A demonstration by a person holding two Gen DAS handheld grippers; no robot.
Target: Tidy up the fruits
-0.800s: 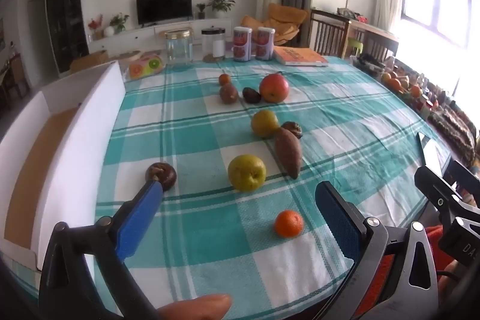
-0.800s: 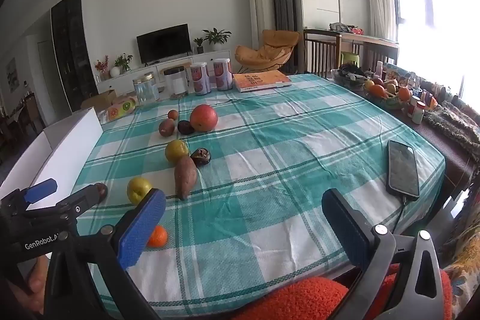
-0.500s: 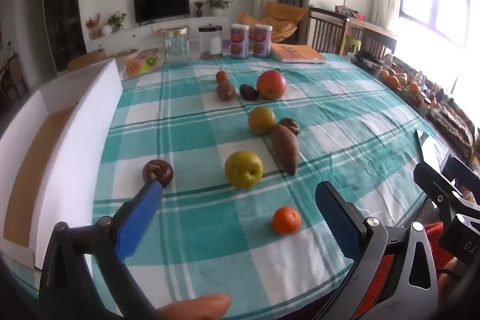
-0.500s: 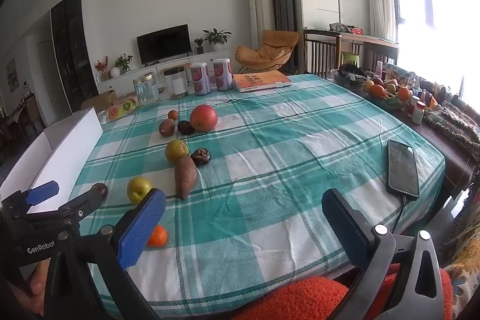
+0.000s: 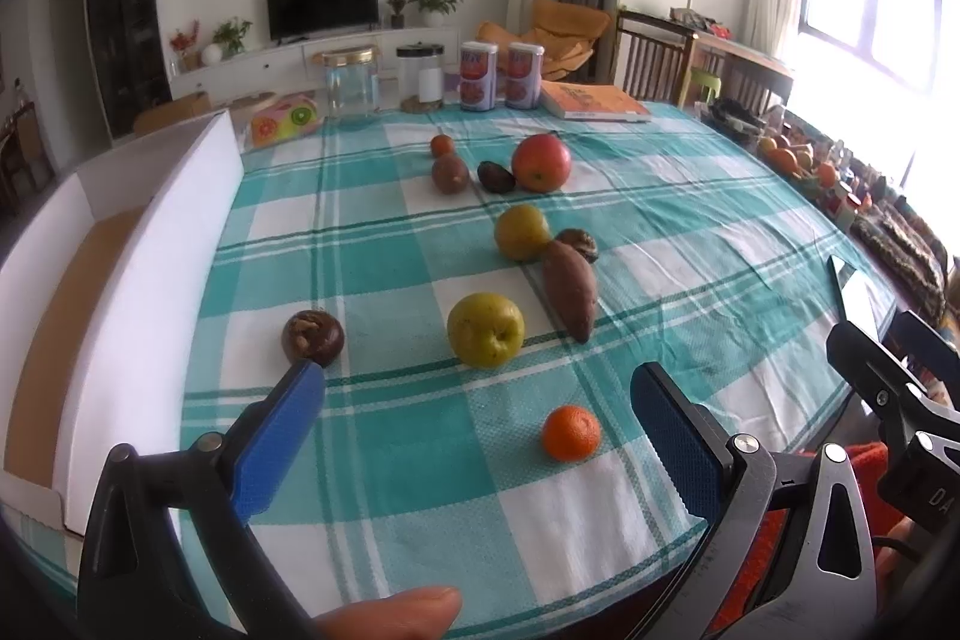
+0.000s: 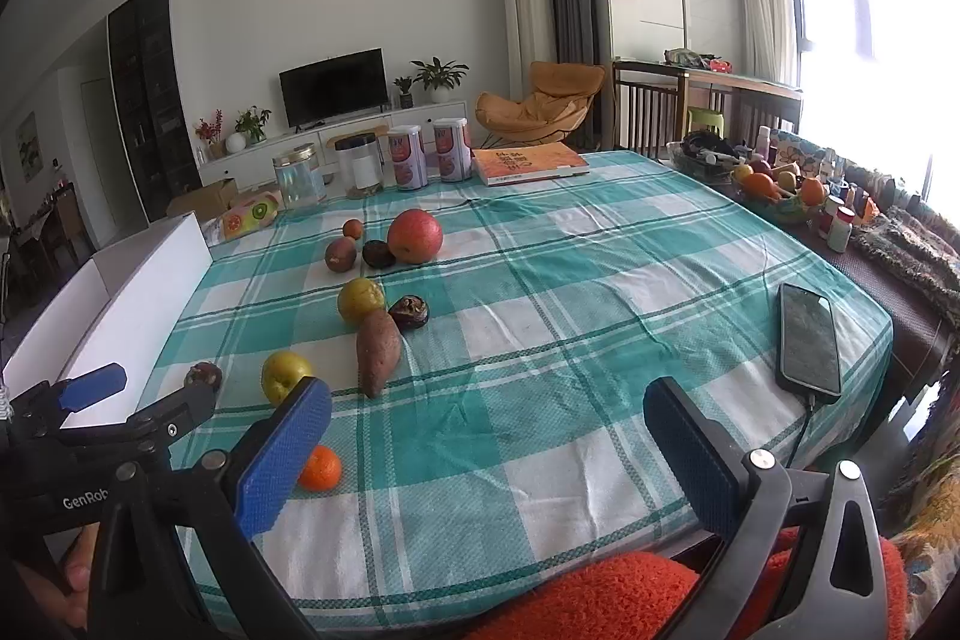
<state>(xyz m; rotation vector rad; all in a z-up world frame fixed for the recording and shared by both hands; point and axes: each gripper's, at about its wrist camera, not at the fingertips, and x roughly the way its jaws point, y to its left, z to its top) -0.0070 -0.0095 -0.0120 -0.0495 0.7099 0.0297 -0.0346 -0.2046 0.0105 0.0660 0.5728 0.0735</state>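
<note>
Several fruits lie on the teal checked tablecloth point(image 5: 390, 430): a small orange point(image 5: 570, 432) nearest, a yellow-green apple point(image 5: 485, 321), a dark mangosteen point(image 5: 312, 337), a sweet potato point(image 5: 570, 289), a yellow fruit point(image 5: 522, 232) and a red apple point(image 5: 540, 162) farther back. A white open box point(image 5: 150, 280) stands at the table's left edge. My left gripper point(image 5: 477, 415) is open and empty above the near edge, in front of the orange. My right gripper point(image 6: 486, 436) is open and empty, to the right of the left one.
A phone point(image 6: 808, 340) on a cable lies at the right edge. Jars point(image 5: 351, 88), two cans point(image 5: 501, 76) and a book point(image 5: 594, 101) stand along the far edge. A side table with a fruit bowl point(image 6: 774, 190) is on the right.
The left gripper has shifted slightly, so the fruits sit a little lower left in its view. Both grippers stay open. The right view is nearly unchanged.
</note>
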